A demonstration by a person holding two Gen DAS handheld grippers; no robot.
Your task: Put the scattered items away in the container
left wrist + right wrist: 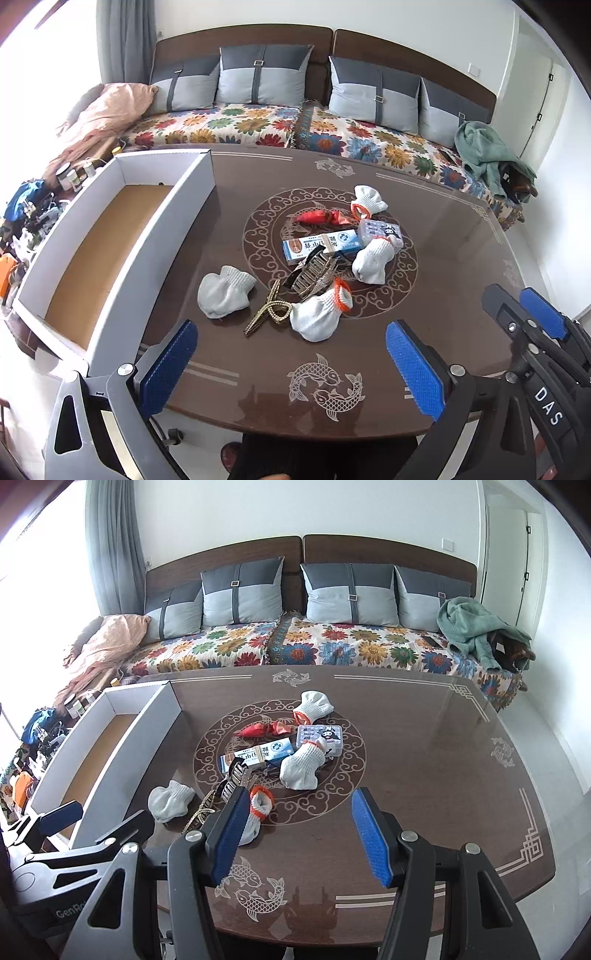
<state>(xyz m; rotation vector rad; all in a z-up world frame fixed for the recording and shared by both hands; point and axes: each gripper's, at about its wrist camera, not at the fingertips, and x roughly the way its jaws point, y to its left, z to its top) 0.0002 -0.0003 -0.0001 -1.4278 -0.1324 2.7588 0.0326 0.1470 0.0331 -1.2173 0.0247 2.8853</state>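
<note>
Bare surface lies right of the central pile; the white cardboard box walls off the left edge.

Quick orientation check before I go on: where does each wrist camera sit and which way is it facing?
Left wrist: on the left gripper, low at the table's near edge, facing the sofa; its open blue fingers and the right gripper show.
Right wrist: on the right gripper, facing the same way; the left gripper shows at lower left.
Both share the white box, the glove pile and the toothpaste box.
</note>
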